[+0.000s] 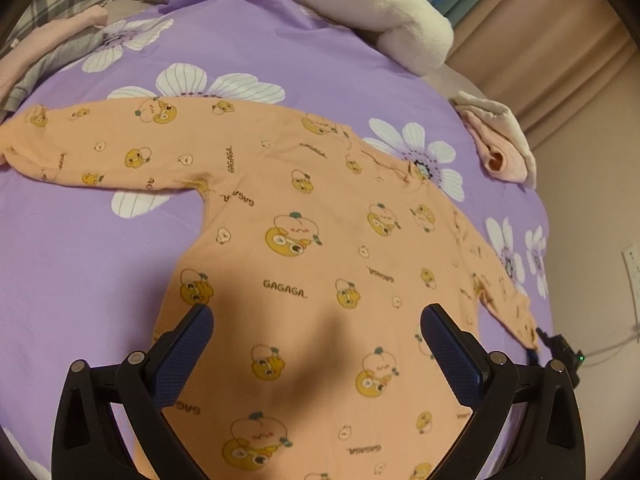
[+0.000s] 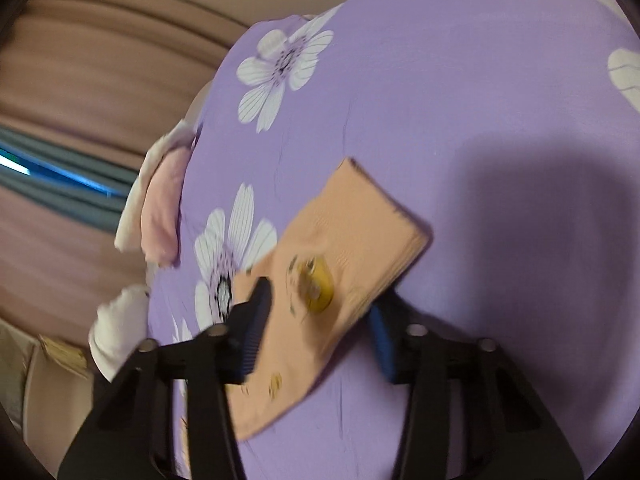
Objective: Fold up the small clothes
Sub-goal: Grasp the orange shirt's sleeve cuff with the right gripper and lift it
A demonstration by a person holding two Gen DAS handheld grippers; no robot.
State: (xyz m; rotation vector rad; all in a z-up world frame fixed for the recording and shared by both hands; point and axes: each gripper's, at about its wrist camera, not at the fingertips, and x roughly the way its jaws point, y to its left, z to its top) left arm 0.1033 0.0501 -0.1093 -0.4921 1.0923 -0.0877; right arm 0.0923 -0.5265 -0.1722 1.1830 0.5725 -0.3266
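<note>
Left wrist view: left gripper (image 1: 316,320), jaws spread wide, nothing between them, hovering over the body of the orange shirt (image 1: 304,248). Shirt lies flat and unfolded on the purple bedsheet (image 1: 80,240), both sleeves out; no fold made yet. Right gripper (image 2: 320,312), jaws narrowed around the sleeve cuff (image 2: 360,224) near the bed's edge; contact unclear through blur. Folded pink garment (image 1: 500,148) at the far edge.

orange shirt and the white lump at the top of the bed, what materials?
Orange shirt: looks like thin matte cotton knit, printed cartoons; it lies flat with soft wrinkles and stitched seams. White lump: plush fleece by its fuzzy, thick, rounded surface; whether blanket or toy is unclear.
</note>
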